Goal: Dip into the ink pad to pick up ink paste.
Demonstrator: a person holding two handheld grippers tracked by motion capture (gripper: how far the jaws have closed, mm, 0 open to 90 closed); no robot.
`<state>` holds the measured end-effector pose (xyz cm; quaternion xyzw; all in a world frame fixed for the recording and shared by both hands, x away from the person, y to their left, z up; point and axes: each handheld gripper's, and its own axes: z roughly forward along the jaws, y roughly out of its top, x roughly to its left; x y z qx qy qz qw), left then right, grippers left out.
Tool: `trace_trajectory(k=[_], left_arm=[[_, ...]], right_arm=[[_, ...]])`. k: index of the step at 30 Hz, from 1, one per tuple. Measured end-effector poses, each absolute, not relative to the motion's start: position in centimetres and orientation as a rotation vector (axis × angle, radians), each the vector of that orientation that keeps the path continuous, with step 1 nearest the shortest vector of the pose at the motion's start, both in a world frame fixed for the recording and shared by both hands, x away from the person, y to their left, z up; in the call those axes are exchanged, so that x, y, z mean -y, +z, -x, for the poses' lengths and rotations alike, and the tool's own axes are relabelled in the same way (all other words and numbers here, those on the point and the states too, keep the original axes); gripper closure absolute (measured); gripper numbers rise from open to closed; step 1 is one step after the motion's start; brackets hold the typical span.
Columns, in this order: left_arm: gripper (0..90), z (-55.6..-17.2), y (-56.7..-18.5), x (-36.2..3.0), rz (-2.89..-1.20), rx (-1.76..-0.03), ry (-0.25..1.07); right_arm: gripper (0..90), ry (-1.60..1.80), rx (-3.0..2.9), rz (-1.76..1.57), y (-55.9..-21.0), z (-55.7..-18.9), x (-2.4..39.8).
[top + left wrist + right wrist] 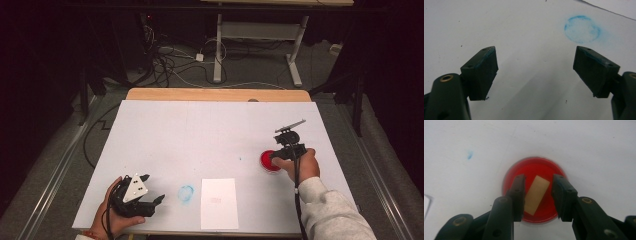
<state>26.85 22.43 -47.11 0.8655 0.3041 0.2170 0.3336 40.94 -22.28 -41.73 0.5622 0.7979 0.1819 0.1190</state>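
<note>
Right gripper view: right gripper point(537, 195) over the red dish point(534, 170), jaws narrowed around the tan strip point(536, 195), one side touching, other side with small gap. Left gripper point(535, 72) spread wide, nothing between; blue ring stain point(582, 29) beyond right finger.

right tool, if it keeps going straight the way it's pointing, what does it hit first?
Probably the tan strip lying between the right tool jaws, in the red dish. Whether the pads touch it yet is unclear.

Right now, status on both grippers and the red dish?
Right gripper astride tan block in red dish, gap on one side. Left gripper open, idle. Nothing in the way.
</note>
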Motion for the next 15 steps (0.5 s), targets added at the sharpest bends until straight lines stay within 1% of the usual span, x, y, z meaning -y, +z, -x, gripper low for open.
trace_trajectory(k=[4, 15], left_arm=[[19.3, -26.86, -47.12, -22.38, -2.267, -0.793, 0.566], [19.6, -26.86, -47.19, -22.29, -2.275, -0.791, 0.562]], right_arm=[[75.4, 0.521, -2.354, -1.622, -41.97, -40.95, 22.09], [76.6, 0.464, -2.393, -1.531, -42.21, -40.99, 21.63]])
